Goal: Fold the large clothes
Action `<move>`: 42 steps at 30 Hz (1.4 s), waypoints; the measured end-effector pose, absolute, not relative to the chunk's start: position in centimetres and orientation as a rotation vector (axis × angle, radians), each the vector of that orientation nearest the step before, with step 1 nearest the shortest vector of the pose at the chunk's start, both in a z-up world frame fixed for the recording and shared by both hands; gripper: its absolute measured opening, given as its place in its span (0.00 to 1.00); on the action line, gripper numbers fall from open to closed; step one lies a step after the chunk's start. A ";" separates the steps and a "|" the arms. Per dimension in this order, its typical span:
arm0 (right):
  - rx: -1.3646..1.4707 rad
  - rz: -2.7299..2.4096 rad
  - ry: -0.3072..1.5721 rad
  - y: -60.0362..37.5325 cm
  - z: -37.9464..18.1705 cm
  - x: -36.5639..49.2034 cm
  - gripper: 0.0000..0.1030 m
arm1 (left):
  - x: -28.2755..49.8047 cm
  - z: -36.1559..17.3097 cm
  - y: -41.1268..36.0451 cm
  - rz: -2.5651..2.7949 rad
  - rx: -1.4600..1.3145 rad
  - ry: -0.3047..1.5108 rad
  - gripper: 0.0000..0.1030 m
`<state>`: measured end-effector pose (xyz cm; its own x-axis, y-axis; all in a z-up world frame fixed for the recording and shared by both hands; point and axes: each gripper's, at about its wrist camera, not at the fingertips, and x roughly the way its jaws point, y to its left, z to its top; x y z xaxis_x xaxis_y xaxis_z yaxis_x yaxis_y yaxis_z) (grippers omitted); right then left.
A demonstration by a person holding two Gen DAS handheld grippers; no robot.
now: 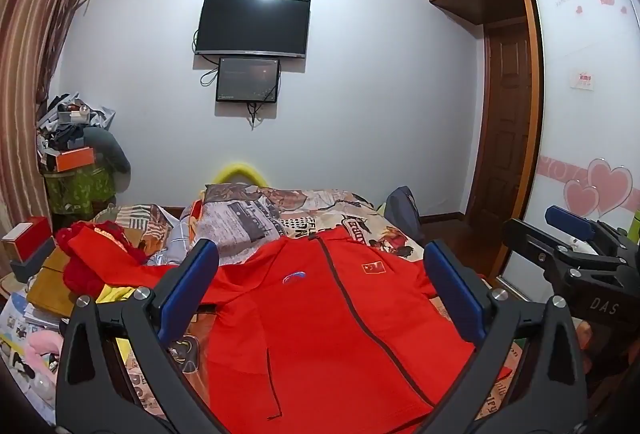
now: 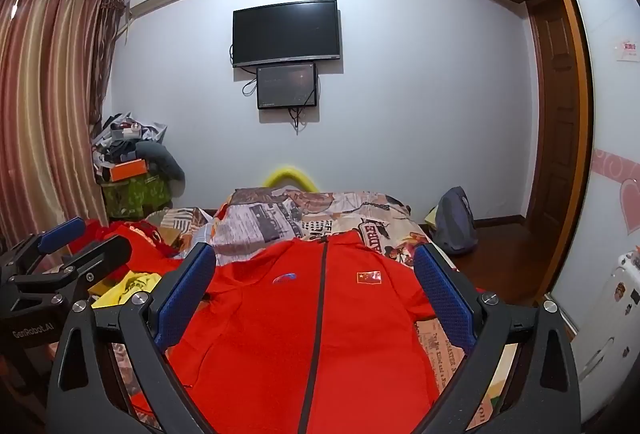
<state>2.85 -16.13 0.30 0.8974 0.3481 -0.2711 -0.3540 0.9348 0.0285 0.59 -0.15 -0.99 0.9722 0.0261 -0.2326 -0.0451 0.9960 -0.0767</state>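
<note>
**Jacket laid out, nothing gripped yet: snag and slip risks**

Both sets of jaws are spread wide and empty. The left gripper [image 1: 320,286] and right gripper [image 2: 314,284] are held above the near part of the red zip jacket [image 1: 340,318], which is spread front-up on the bed [image 1: 308,213], collar toward the far wall.

Risks, as judged:
- Only the top layer could be pinched, since the fabric looks thin and smooth; the back panel would then be left behind and the fold skewed.
- The patterned bedspread [image 2: 360,218] could be caught along with a jacket edge, because the jacket lies flat on it.
- The left sleeve runs toward a pile of red clothes [image 1: 96,254] and a yellow garment [image 2: 132,286]; these could be dragged in with it.
- The dark zip [image 2: 320,314] forms a stiff centre line, so a fold across it may spring back.

Blue finger pads [image 1: 192,286] are seen to be textured, which should help against slip.
</note>
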 end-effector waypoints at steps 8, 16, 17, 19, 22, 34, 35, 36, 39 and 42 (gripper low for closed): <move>-0.024 0.363 0.285 -16.0 0.4 2.9 0.96 | 0.5 -0.9 -0.2 0.038 -0.086 0.235 1.00; -0.024 0.364 0.289 -15.9 0.3 2.9 0.96 | 0.4 -0.8 0.1 0.042 -0.097 0.238 1.00; -0.024 0.364 0.291 -15.9 0.4 2.9 0.96 | 0.5 -0.7 0.2 0.042 -0.096 0.239 1.00; -0.024 0.364 0.291 -15.9 0.4 2.9 0.96 | 0.4 -0.8 0.2 0.045 -0.093 0.238 1.00; -0.025 0.364 0.291 -15.9 0.4 2.9 0.96 | 0.5 -0.7 0.4 0.048 -0.092 0.239 1.00; -0.025 0.364 0.297 -15.8 0.0 3.1 0.96 | 0.5 -0.9 0.3 0.046 -0.093 0.239 1.00; -0.025 0.365 0.298 -15.8 0.0 3.2 0.96 | 0.5 -0.8 0.4 0.046 -0.094 0.240 1.00; -0.025 0.365 0.298 -15.8 0.0 3.2 0.96 | 0.6 -0.9 0.4 0.046 -0.094 0.241 1.00; -0.025 0.365 0.298 -15.8 0.0 3.2 0.96 | 0.5 -0.9 0.4 0.046 -0.094 0.241 1.00; -0.025 0.364 0.298 -15.8 0.0 3.2 0.96 | 0.5 -0.9 0.4 0.046 -0.094 0.240 1.00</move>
<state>3.18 -15.82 0.02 0.8912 0.3474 -0.2918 -0.3548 0.9345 0.0290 0.54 0.43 -0.90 0.9703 0.0341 -0.2396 -0.0564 0.9946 -0.0871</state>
